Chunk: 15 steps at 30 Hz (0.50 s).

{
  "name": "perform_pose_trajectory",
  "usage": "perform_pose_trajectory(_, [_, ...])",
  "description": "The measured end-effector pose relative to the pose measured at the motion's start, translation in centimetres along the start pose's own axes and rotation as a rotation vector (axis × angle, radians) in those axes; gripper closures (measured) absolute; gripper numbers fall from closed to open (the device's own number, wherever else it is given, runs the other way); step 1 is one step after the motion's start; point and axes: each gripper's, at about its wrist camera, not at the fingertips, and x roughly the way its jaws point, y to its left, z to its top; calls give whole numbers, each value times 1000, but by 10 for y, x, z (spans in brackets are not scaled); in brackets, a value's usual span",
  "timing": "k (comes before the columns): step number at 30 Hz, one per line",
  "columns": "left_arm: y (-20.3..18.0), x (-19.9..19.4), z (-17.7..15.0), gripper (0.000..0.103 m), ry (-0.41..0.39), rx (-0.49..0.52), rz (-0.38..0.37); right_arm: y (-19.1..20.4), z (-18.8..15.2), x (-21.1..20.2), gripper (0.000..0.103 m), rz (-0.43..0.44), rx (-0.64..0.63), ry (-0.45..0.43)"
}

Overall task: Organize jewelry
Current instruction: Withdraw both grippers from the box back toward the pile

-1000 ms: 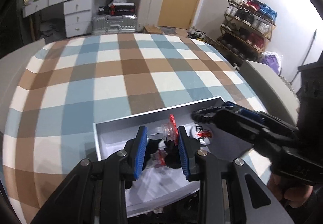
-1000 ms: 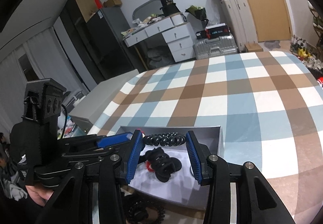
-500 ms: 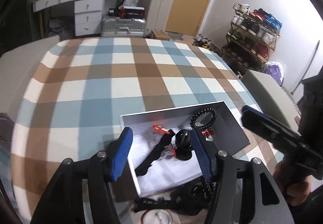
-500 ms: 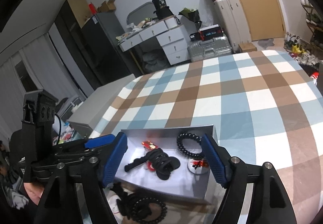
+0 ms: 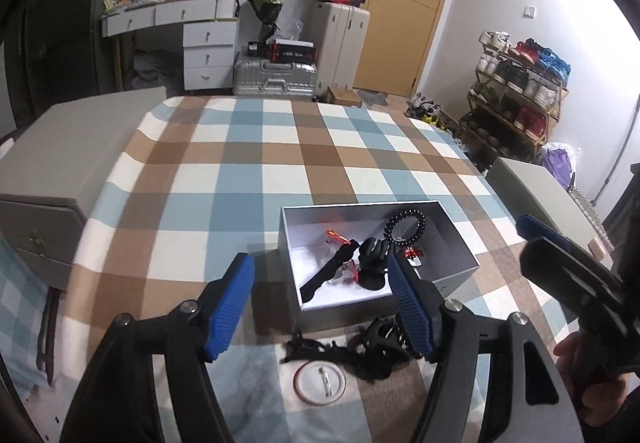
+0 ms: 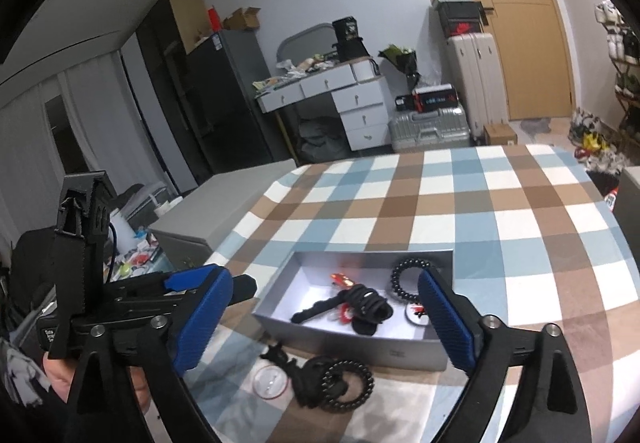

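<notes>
Jewelry fills my grey box (image 5: 456,243): a black beaded bracelet (image 5: 405,228), black clips and red pieces. More black clips (image 6: 320,383) and a round badge (image 5: 319,380) lie just outside it on the checked cloth (image 5: 240,171); drawers and suitcases stand behind. My left gripper (image 5: 320,307) and right gripper (image 6: 324,319) both gape wide, empty, above the box's near edge.
</notes>
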Motion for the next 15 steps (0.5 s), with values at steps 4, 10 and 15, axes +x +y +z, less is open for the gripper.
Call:
perform_pose_trajectory(4, [-2, -13, -6, 22, -42, 12, 36, 9, -3, -11, 1, -8, -20, -26])
perform_pose_trajectory(10, [-1, -25, -17, 17, -87, 10, 85, 17, -14, -23, 0, -18, -45, -48])
perform_pose_trajectory(15, [2, -31, -33, 5, -112, -3, 121, 21, -26, -27, 0, -27, -42, -38])
